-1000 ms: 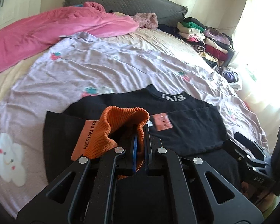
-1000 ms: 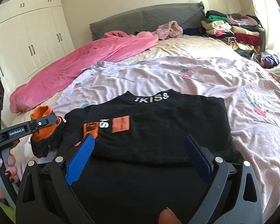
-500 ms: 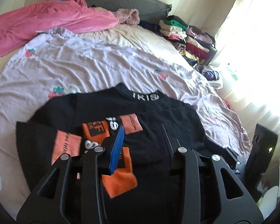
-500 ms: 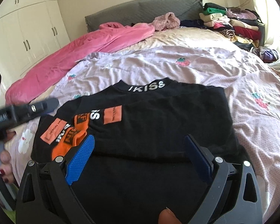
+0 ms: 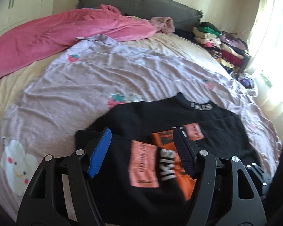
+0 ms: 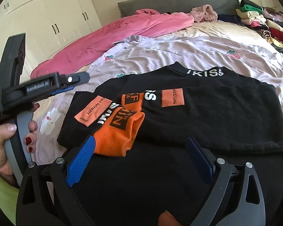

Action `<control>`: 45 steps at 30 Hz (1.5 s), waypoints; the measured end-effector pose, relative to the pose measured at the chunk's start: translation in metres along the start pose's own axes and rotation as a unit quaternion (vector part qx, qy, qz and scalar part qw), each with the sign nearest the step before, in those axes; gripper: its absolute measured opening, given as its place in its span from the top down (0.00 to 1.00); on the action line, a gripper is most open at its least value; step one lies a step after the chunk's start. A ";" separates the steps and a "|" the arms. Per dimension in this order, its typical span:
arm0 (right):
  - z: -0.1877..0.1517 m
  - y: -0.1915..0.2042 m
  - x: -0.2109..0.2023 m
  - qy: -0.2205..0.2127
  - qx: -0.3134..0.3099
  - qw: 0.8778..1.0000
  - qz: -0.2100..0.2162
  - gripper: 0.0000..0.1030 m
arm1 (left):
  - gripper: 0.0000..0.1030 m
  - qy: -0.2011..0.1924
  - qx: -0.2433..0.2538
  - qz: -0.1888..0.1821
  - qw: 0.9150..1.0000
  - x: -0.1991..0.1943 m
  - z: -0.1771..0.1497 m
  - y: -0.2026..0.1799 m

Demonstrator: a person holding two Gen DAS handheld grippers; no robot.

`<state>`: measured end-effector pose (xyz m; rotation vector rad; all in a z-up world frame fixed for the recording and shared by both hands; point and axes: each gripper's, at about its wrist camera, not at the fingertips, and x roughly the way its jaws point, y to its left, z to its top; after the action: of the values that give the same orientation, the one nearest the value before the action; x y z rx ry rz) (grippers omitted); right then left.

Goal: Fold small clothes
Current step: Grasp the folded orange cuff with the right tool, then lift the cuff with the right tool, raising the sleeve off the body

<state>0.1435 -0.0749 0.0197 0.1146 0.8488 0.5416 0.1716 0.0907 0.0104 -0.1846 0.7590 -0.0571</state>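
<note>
So the black sweater (image 6: 207,116) is lying flat on the bed (image 6: 198,56), taking up the middle and lower part of the frame, collar with the white lettering pointing toward the headboard, and one sleeve is laid across the chest with its orange cuff (image 6: 120,131) sitting lower left of centre. The left claw (image 5: 141,150) is opening right now, pads spread over the sleeve with nothing pinched between them. The right claw (image 6: 141,160) is wide apart too, hanging over the hem end, holding nothing. This thing looks like a soft, light knit, so I'd guess it'll flop and drag rather than hold a crease, and the ribbed cuff is thicker and grippier than the body. If it were me I'd pinch the hem corners or the side edge, both layers together, otherwise only the top layer lifts. No baskets or boxes that I can make out; there's just a stack of folded clothes (image 6: 264,22) at the upper right of the bed and a pink blanket (image 6: 122,30) bunched along the upper left.
</note>
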 end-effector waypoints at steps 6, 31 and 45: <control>0.014 -0.002 0.020 0.019 0.021 0.999 0.019 0.16 | 0.41 0.003 -0.009 0.014 1.000 0.003 -0.005 0.022; 0.035 0.048 0.032 -0.028 -0.077 0.997 0.017 0.95 | 0.41 -0.018 -0.056 -0.009 0.998 -0.008 -0.001 0.056; 0.070 0.018 -0.019 -0.105 -0.068 0.992 -0.030 0.95 | 0.41 -0.034 -0.073 -0.013 0.997 -0.015 0.003 0.060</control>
<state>0.1779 -0.0611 0.0843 0.0205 0.6066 0.5199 0.1618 0.1521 0.0108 -0.3333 0.6940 -0.0197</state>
